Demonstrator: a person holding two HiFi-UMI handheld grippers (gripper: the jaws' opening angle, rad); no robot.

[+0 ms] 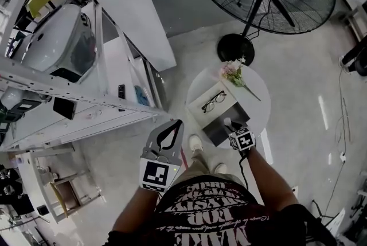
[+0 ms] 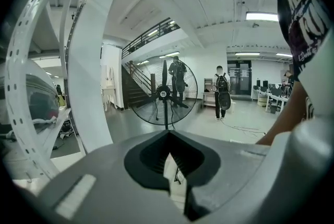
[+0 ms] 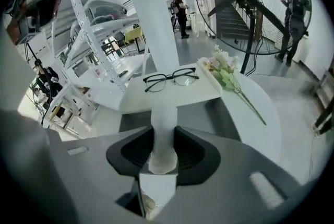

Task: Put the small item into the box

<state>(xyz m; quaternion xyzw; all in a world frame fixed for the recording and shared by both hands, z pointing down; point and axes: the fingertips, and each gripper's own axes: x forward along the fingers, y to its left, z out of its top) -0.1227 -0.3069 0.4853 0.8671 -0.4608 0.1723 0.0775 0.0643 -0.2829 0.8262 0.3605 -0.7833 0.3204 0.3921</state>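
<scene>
While poised over the open box point(image 1: 217, 131) on the round counter point(image 1: 258, 102), grips the small white item point(image 3: 164, 113) by one end in the right tongs point(image 3: 163, 152); holds the left tongs point(image 1: 178, 124) closed, empty. Seems light, smooth, possibly slippery; suits a firm sideways pinch.

right gripper point(image 3: 163, 151): jaws gripping white cylindrical item point(image 3: 164, 124) | item pointing over open box point(image 3: 225, 116) | eyeglasses point(image 3: 170, 79) lying on box's lid point(image 3: 130, 95) | flower sprig point(image 3: 225, 75) lying beside box
</scene>
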